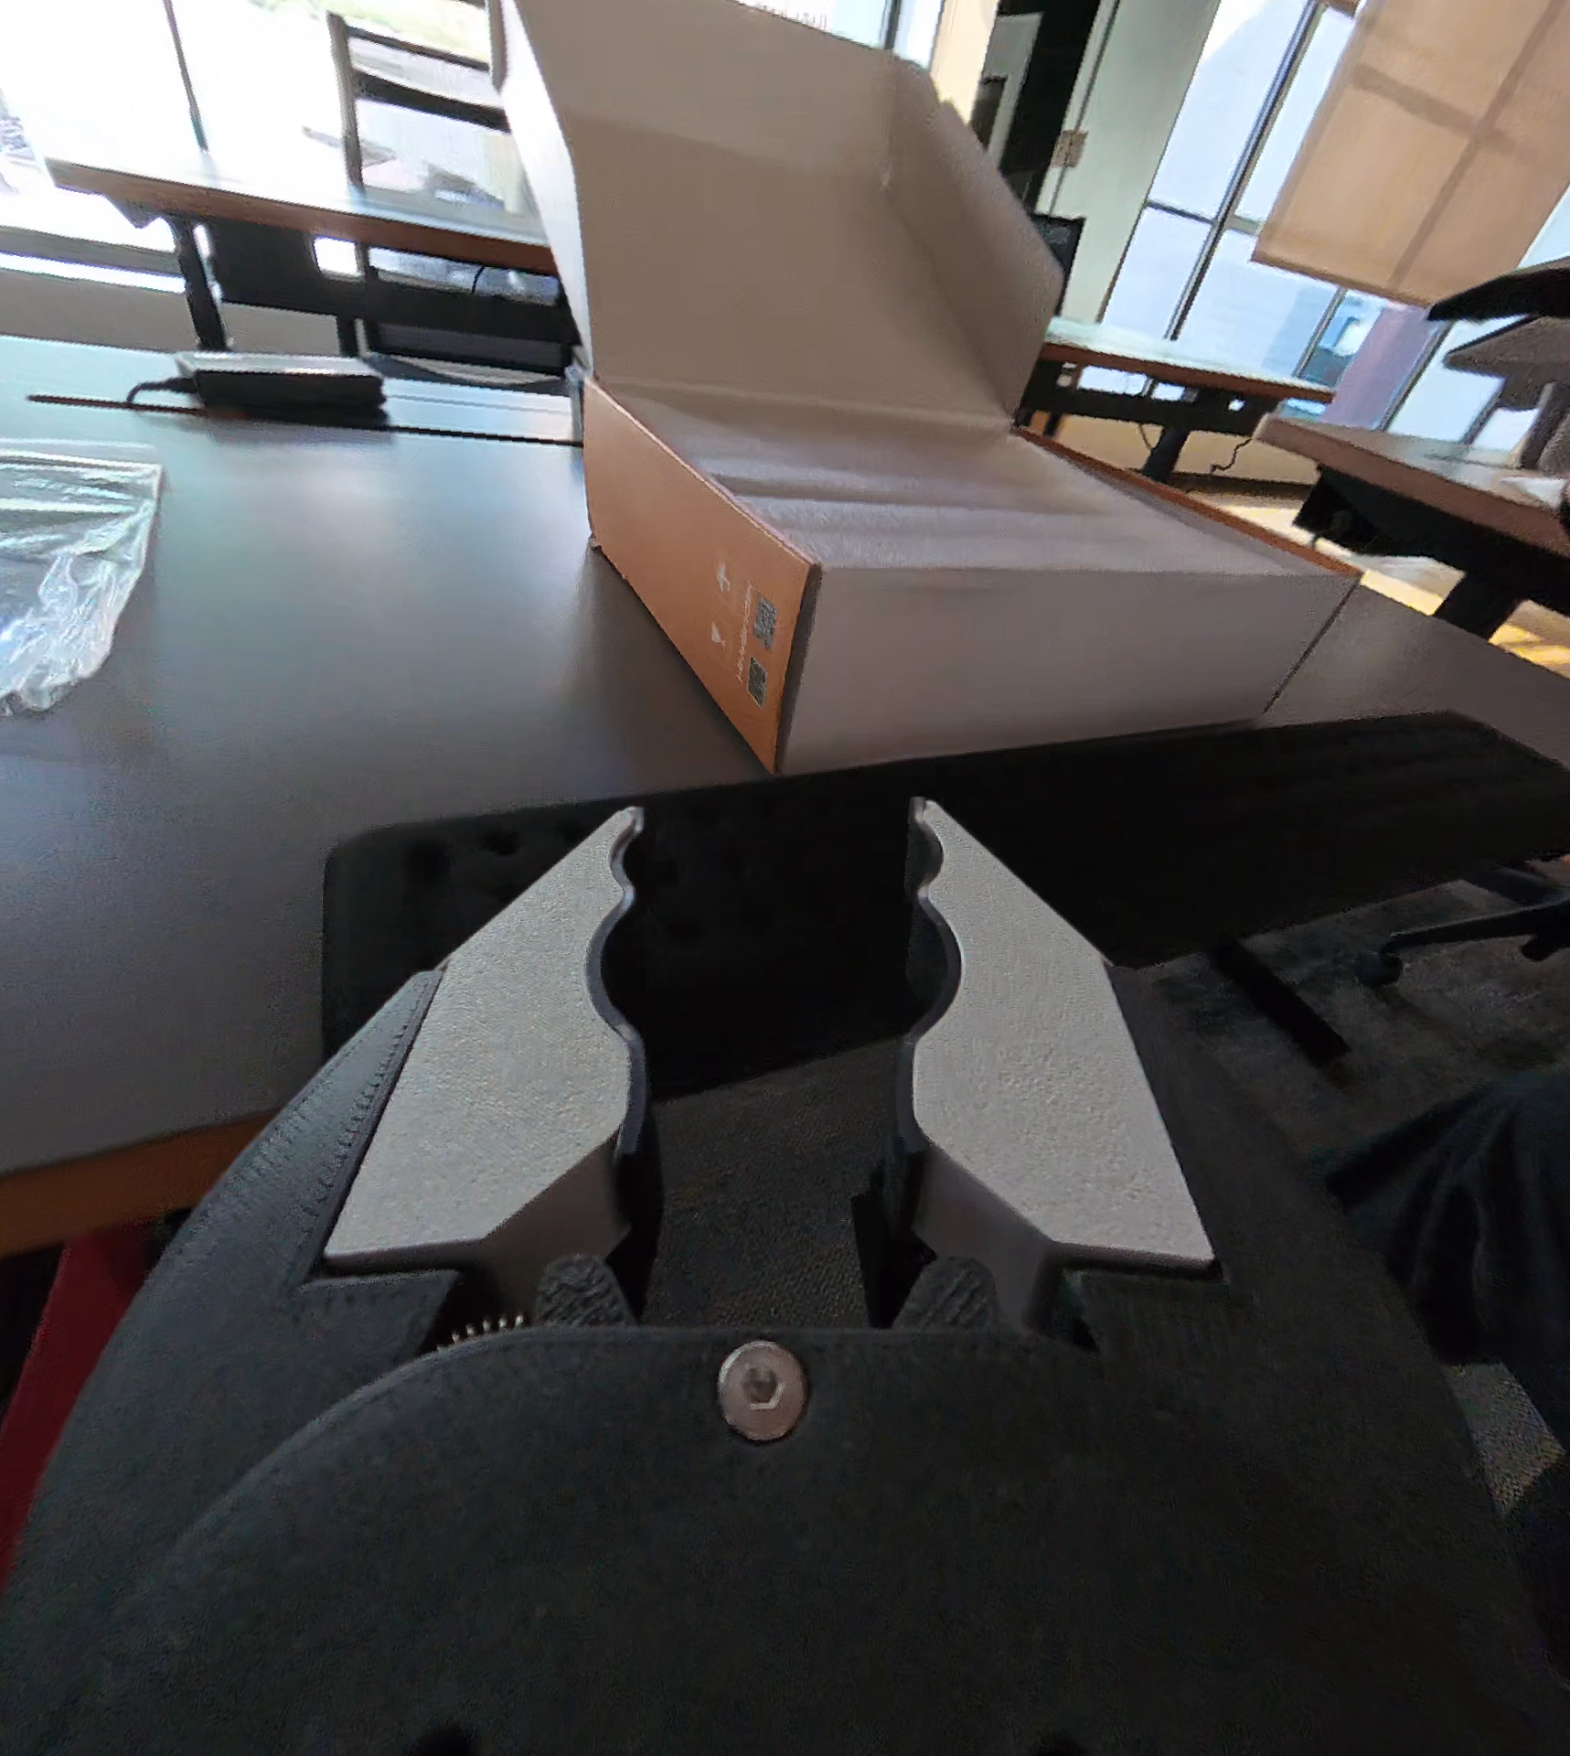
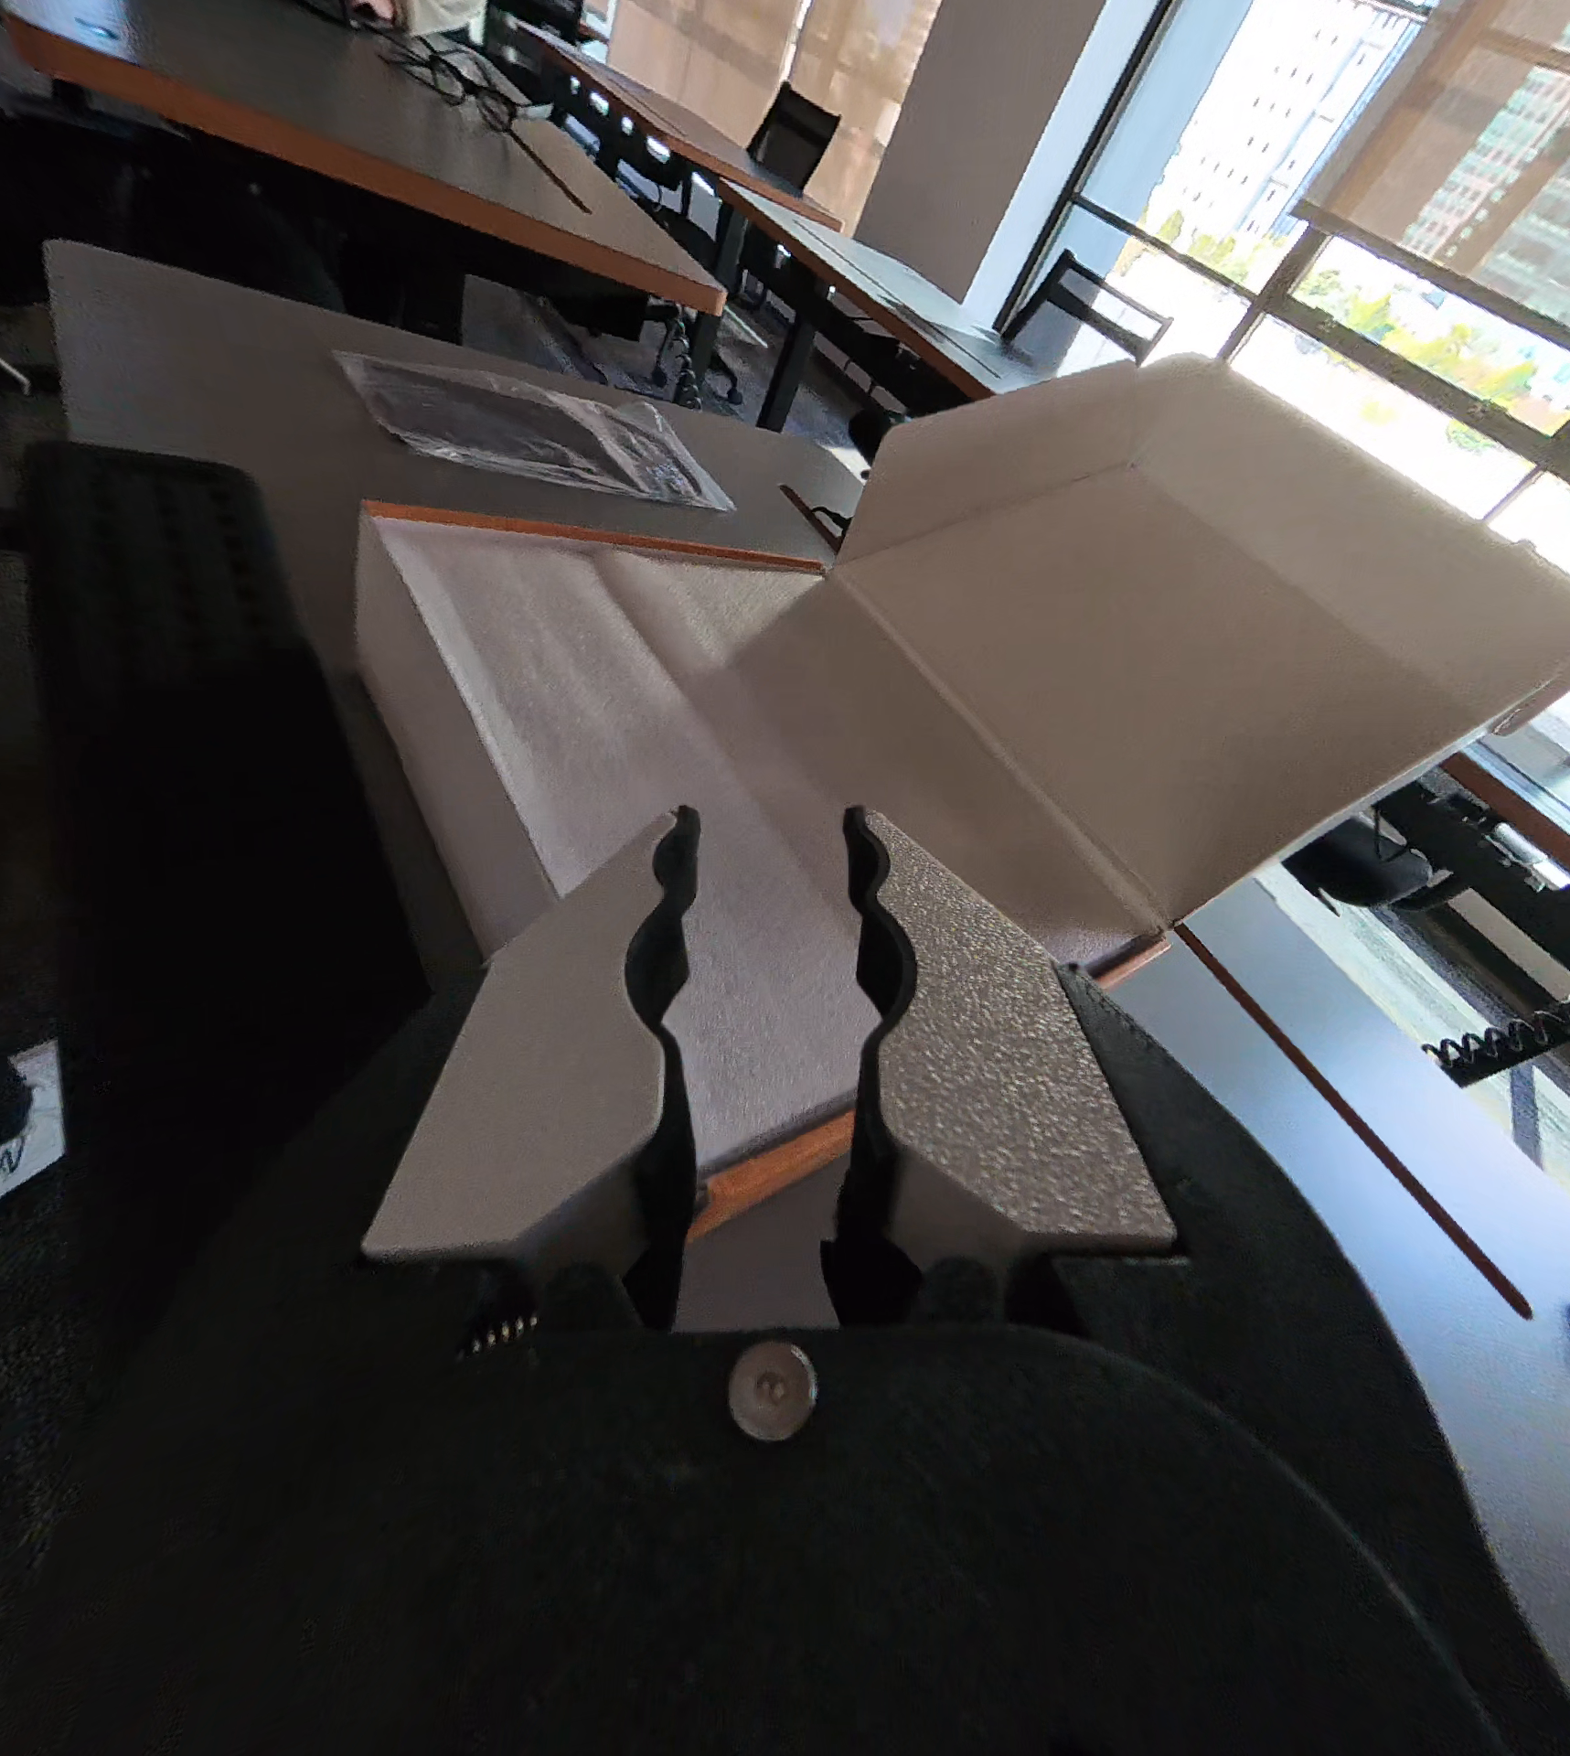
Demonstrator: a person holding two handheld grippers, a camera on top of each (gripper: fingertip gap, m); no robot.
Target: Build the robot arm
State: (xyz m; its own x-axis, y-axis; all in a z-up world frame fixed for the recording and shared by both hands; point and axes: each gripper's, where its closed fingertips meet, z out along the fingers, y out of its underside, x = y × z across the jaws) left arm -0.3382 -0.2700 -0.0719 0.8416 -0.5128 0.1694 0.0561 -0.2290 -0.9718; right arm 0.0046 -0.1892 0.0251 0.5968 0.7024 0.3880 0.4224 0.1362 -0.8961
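Note:
An open box [image 1: 1028, 646] with orange sides, a raised white lid [image 1: 790, 238] and a white foam lining stands on the dark table [image 1: 287, 713]. A flat black keyboard [image 1: 1237, 798] lies in front of it, reaching past the table edge. My left gripper [image 1: 773, 812] is open, with its fingers spread over the keyboard's near side; I cannot tell whether they touch it. My right gripper [image 2: 766, 822] is open and empty, over the foam lining [image 2: 572, 684] at one end of the box [image 2: 762, 1173]. The keyboard [image 2: 154, 665] shows at the left there.
A crumpled clear plastic bag [image 1: 11, 580] lies on the table at the left, also seen past the box [image 2: 524, 437]. A black power brick [image 1: 287, 380] sits at the back. A chair base [image 1: 1569, 931] stands on the floor at the right. Other desks and windows lie beyond. My right fingertips sit around 35 centimeters from my left ones. About 20 centimeters separates my right fingertips from the foam lining [image 2: 572, 684].

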